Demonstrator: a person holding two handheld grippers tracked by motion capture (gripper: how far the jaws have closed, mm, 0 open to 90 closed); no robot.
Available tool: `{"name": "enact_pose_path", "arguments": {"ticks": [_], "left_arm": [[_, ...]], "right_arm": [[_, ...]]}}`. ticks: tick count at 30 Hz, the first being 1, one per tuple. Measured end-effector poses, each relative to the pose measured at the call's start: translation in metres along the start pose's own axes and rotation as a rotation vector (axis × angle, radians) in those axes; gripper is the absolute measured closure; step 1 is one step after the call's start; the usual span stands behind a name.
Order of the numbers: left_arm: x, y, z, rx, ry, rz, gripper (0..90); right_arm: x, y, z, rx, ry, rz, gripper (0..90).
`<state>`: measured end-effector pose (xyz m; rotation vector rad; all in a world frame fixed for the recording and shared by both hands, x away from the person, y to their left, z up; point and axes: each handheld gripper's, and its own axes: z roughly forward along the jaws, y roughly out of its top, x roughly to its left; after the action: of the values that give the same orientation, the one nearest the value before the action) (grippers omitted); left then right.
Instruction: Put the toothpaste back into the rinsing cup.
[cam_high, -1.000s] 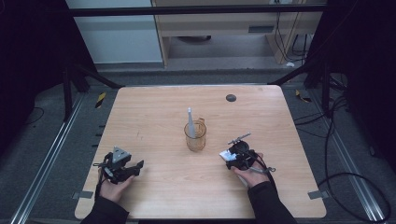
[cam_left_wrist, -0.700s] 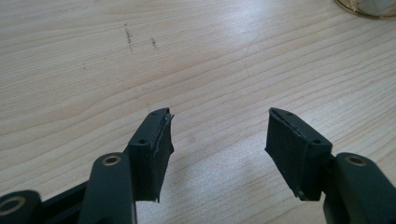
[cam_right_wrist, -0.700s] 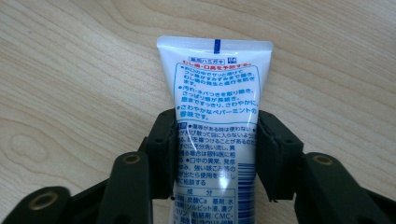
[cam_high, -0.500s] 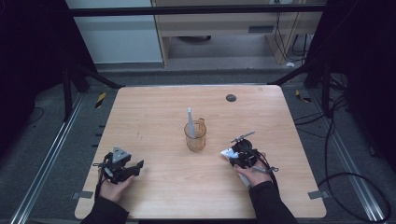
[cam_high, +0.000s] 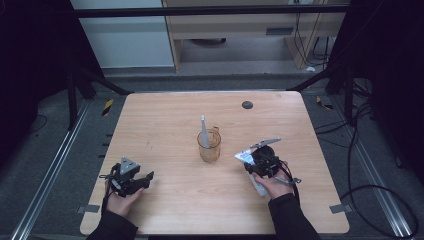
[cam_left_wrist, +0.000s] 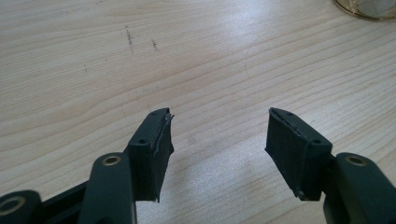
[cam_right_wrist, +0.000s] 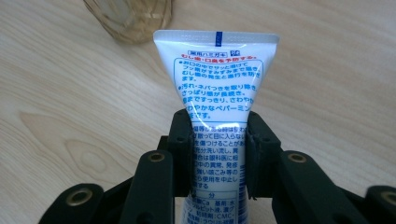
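An amber glass cup (cam_high: 209, 146) stands at the middle of the wooden table (cam_high: 175, 115), with a white pointed thing (cam_high: 204, 129) upright in it. To its right, my right gripper (cam_high: 260, 159) is shut on a white toothpaste tube (cam_high: 244, 156). In the right gripper view the pads (cam_right_wrist: 187, 140) press the tube (cam_right_wrist: 217, 79) at mid-length, its flat crimped end pointing toward the cup (cam_right_wrist: 128, 18). These jaws have just been closing on the tube. My left gripper (cam_high: 142, 181) rests near the front left, open, nothing between its fingers (cam_left_wrist: 156, 140).
A small black round spot (cam_high: 247, 104) lies on the table toward the far right. A shelf unit and cables stand beyond the table's far edge. The cup's base (cam_left_wrist: 369, 7) shows at the top right of the left gripper view.
My right gripper has closed on the toothpaste tube and lifted it slightly off the table. The left gripper has stayed where it was.
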<state>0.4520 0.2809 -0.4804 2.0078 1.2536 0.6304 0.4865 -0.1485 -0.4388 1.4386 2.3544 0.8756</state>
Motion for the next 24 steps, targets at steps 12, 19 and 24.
{"name": "enact_pose_path", "arguments": {"ticks": [12, 19, 24], "left_arm": [[0.000, 0.000, -0.001, -0.001, 0.002, -0.002, 39.7], [0.000, 0.000, -0.001, -0.002, 0.003, -0.002, 39.7], [0.000, 0.000, 0.000, -0.001, 0.003, -0.003, 39.7]], "right_arm": [[0.001, 0.018, -0.022, -0.209, 0.022, 0.022, 69.3], [0.002, 0.032, -0.030, -0.311, 0.042, 0.045, 69.3], [0.005, 0.040, -0.033, -0.391, 0.046, 0.067, 69.4]]}}
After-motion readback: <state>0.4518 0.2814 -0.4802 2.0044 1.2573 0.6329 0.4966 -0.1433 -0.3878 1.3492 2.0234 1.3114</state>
